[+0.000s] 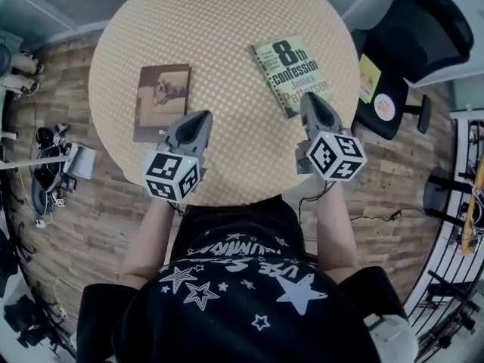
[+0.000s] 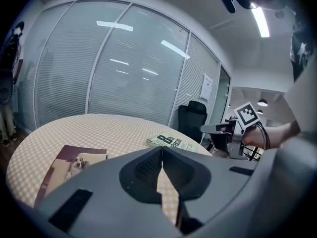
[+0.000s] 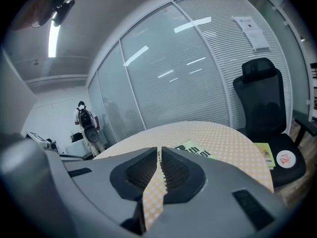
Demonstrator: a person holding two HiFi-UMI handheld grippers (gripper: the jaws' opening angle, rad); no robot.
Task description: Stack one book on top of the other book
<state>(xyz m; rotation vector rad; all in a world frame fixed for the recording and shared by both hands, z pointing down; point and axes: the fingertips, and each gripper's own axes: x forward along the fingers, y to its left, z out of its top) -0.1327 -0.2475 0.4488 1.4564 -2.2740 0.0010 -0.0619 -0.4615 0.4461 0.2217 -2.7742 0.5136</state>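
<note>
One green book (image 1: 291, 70) — just ahead of the closed right claw (image 1: 311, 98).

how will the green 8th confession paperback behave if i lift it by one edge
The green paperback looks fairly thick, so it would probably sag only slightly. Its soft cover may fan open unless the pages are pinched too. Lying flat on the checked table, it should slide rather than tip if pushed.

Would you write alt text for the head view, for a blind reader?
The left gripper and right gripper, both shut and empty, hover over a round table, a brown book beside the left, a green book beside the right.
</note>
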